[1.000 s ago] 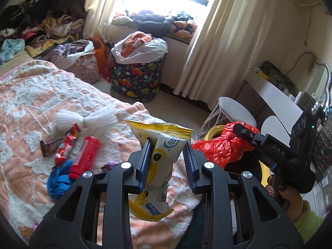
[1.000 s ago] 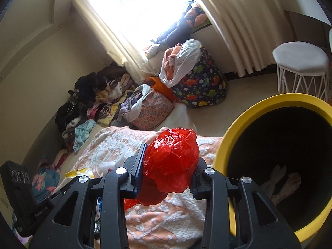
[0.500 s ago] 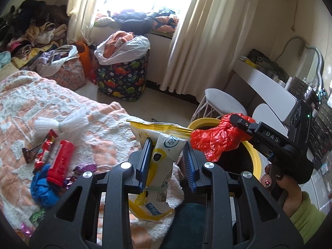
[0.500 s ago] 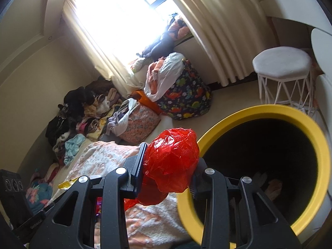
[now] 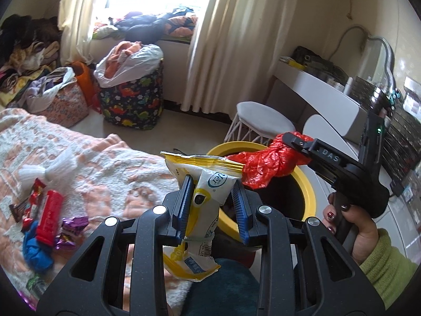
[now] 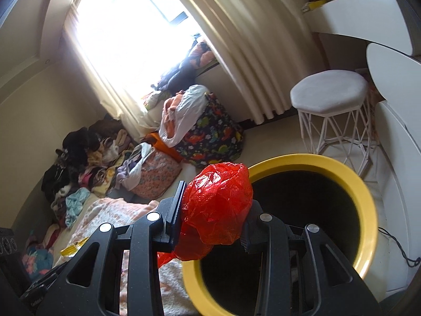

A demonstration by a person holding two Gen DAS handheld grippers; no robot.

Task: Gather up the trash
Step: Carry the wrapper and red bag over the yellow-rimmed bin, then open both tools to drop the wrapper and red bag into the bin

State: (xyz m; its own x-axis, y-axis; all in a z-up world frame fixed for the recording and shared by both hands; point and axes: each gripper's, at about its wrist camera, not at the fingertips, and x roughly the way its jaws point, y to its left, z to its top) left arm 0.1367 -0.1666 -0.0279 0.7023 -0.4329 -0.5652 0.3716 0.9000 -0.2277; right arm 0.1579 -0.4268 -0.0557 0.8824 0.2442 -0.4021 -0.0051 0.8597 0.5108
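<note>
Swung both loads off the bed [image 5: 86,155] toward the yellow bin [image 6: 365,200], rim now closer and larger in both views. Left gripper [image 5: 213,200] fingers pinching yellow-white wrapper [image 5: 208,189], short of the rim; right gripper [image 6: 214,213] fingers pinching crumpled red bag [image 6: 218,202], over the opening. Neither dropped yet. Still left on bed: red wrapper [image 5: 48,217], blue wad [image 5: 35,247], purple foil [image 5: 71,229], white plastic [image 5: 52,169]. Roughly mid-task.
</note>
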